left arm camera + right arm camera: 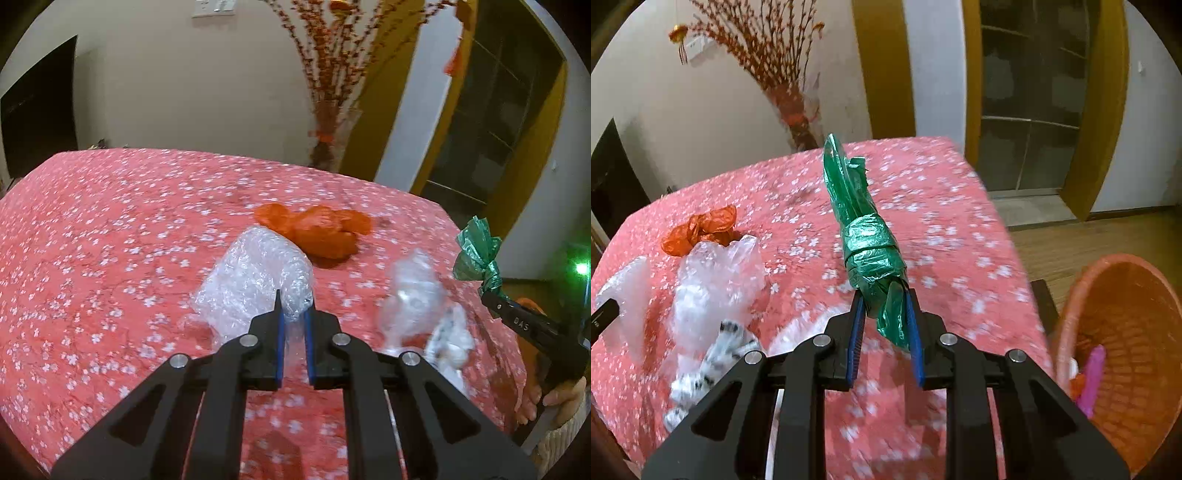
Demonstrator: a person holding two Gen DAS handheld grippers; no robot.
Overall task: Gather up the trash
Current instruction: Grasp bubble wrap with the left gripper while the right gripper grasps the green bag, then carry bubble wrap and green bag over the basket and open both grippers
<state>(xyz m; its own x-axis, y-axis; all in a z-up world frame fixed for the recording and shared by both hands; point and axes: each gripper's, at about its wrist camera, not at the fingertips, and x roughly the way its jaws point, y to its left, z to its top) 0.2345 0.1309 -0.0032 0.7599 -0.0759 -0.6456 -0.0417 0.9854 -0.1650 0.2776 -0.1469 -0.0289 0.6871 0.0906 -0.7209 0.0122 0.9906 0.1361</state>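
Gripping the twisted tail of a rolled green plastic bag (866, 236), the right gripper (884, 321) has its blue pads pressed on the plastic from both sides, jaws only narrowly apart. The bag's long axis runs straight out along the fingers, away from the wrist camera and tilted upward, with its loose flared end pointing toward the far edge of the table (942, 229). It is lifted clear of the pink flowered cloth. From the left wrist view the same green plastic bag (476, 254) sticks up from the right gripper (489, 290) at the right edge of the table.

The left gripper (293, 314) has its jaws drawn close together at a sheet of bubble wrap (255, 280); a thin clear film lies between the blue pads, though whether they pinch it I cannot tell for certain.

On the cloth lie a crumpled orange bag (317, 232), a clear plastic wad (716, 280) and a black-and-white patterned scrap (713, 365).

An orange woven basket (1126, 332) stands beside the table at right, with a pink item inside.
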